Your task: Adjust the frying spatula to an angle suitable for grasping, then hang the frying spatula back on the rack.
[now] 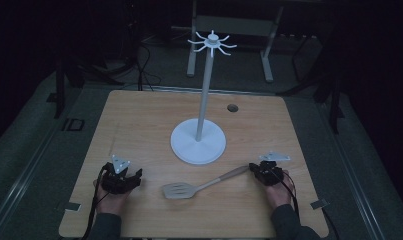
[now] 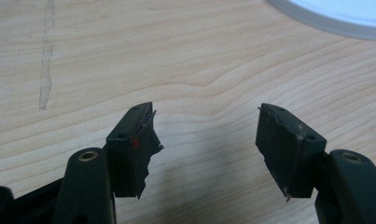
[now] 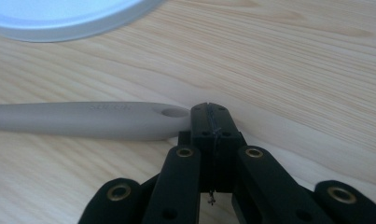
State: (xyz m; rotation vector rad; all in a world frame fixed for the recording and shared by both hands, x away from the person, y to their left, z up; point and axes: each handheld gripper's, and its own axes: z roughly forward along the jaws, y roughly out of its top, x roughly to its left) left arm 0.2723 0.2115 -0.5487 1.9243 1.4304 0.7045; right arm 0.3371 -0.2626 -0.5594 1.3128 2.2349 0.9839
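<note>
In the high view a grey slotted spatula (image 1: pixel 196 187) lies flat on the wooden table (image 1: pixel 139 120) at lower centre, its handle pointing right so the end with the hanging hole sits right against the right gripper (image 1: pixel 253 167), probably laid out for an easy pick-up. That gripper's jaws are pressed together on nothing, tips touching the handle end in the right gripper view. The left gripper (image 1: pixel 139 174), lower left, rests spread and empty, while the white hook stand (image 1: pixel 199 142) waits at centre, likely where the spatula will hang.
</note>
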